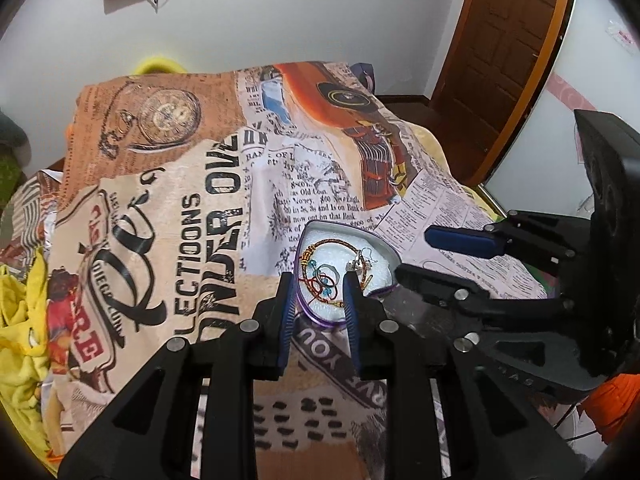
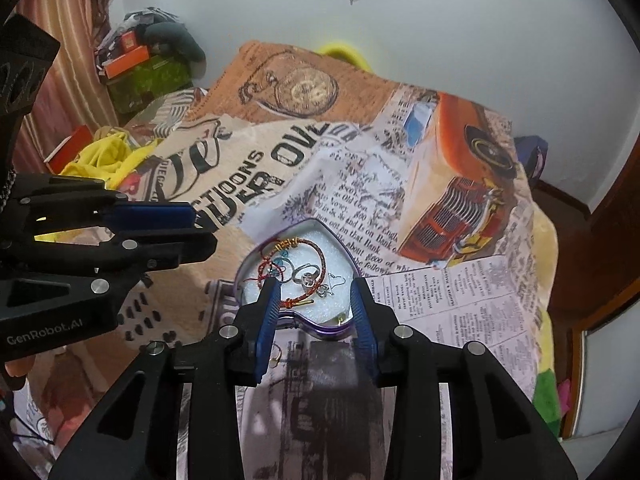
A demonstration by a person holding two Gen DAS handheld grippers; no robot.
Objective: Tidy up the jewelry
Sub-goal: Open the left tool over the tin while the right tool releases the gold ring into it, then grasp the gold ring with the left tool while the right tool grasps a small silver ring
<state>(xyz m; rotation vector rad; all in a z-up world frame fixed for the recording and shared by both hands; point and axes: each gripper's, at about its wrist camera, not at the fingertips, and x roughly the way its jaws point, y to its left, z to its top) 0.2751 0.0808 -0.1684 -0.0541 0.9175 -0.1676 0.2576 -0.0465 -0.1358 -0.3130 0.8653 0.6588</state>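
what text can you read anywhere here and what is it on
"GenRobot.AI": on the left hand-held gripper, on its black body.
"LECTIOONS" and "UNDER OVE", cut off: large black print on the printed blanket.
"BANK OF", "Old Coin", "on that Bank": newspaper print on the blanket; the rest is too small to read.
"YOU": blanket banner beside the heart-shaped tin.
Right hand-held gripper: no readable text.

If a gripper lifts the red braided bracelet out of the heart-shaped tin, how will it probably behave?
The red braided bracelet looks like thin cord, so it would likely sag rather than keep its loop. It lies across the rings, so it may drag them along. It seems very light; the heart-shaped tin, resting on soft printed cloth, could shift if the cord catches.
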